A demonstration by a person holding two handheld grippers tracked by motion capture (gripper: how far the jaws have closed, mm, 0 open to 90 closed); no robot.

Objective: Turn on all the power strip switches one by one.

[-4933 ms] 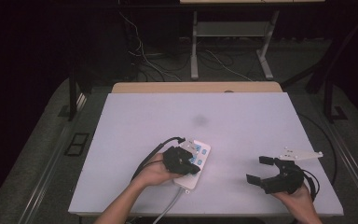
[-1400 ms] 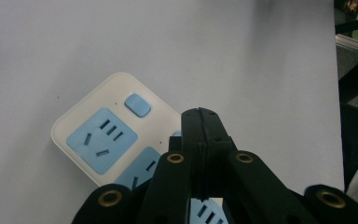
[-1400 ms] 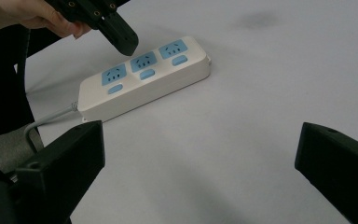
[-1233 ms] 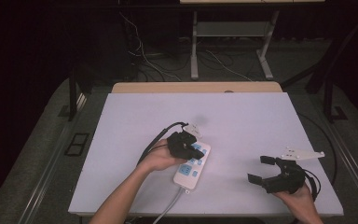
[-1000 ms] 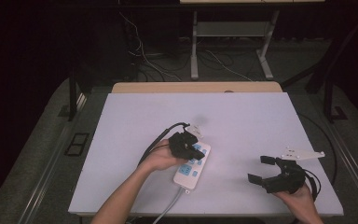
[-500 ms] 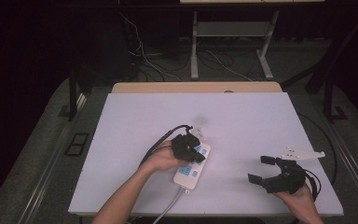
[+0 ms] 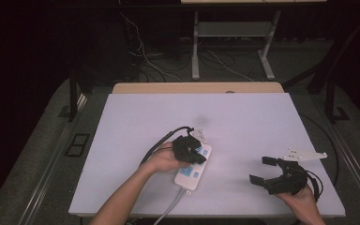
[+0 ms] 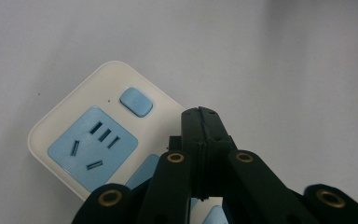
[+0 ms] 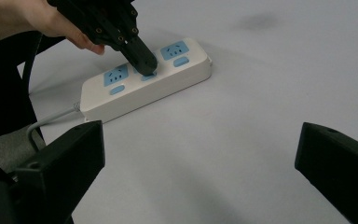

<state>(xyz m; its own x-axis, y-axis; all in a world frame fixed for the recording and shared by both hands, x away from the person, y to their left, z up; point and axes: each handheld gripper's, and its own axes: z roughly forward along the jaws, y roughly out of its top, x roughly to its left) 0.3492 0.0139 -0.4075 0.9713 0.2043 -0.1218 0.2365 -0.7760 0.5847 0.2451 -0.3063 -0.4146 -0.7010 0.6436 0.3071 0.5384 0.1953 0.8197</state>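
A white power strip (image 7: 193, 172) with blue sockets lies near the middle front of the white table (image 7: 243, 117). My left gripper (image 7: 194, 151) is shut, jaws pressed flat together with nothing between them. In the right gripper view the left gripper (image 9: 144, 65) has its tip down on the strip's (image 9: 168, 86) middle blue switch. In the left gripper view, the strip's (image 8: 100, 77) end socket and its switch (image 8: 136, 101) lie just past my left gripper (image 8: 200, 114). My right gripper (image 7: 261, 170) stands open and empty near the front right, apart from the strip. Its jaws (image 9: 200, 158) frame bare table.
The strip's grey cable (image 7: 168, 213) runs off the front edge. A black cable (image 7: 161, 140) trails from the left gripper across the table. A wooden strip (image 7: 197, 87) borders the far edge. Beyond it are a dark floor, wires and a metal stand (image 7: 234, 33).
Since the oldest frame the left gripper has shifted a little farther along the strip. Over the last second nothing has visibly moved.
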